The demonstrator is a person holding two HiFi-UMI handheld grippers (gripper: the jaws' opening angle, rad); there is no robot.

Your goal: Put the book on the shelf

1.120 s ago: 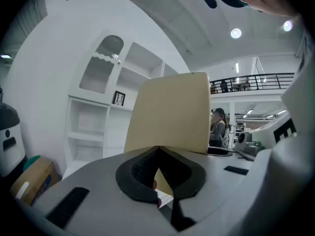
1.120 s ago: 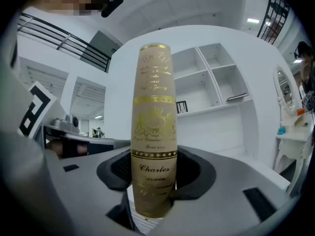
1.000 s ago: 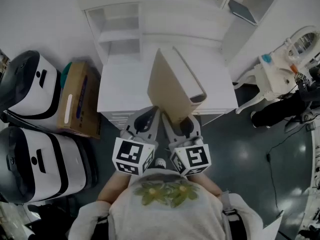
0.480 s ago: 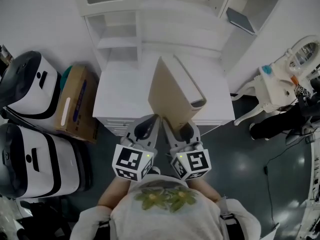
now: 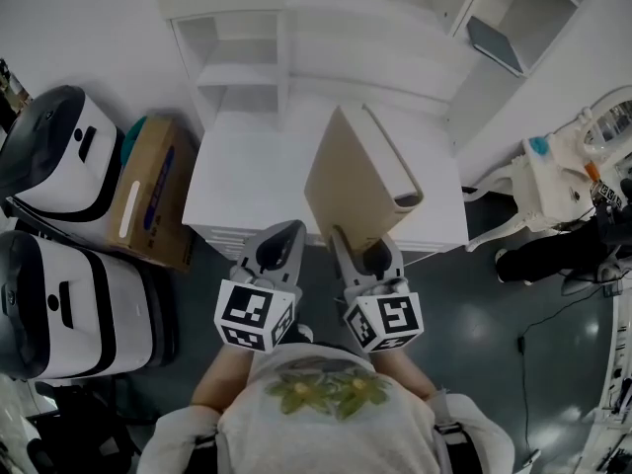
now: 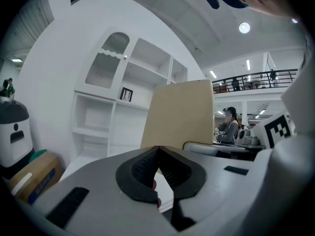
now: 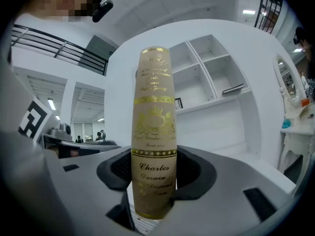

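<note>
We are holding the book (image 5: 355,181) above the surface (image 5: 247,186), right claw (image 5: 363,253) clamping its spine; left claw (image 5: 281,243) sitting together, empty.

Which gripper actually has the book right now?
The right gripper: its fingers clamp the spine of the tan book. The left gripper has its fingers shut together on nothing.

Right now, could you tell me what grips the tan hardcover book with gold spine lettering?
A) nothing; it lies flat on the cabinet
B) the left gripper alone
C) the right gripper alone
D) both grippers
C: the right gripper clamps the tan hardcover book by its spine, while the left gripper is shut on nothing.
</note>
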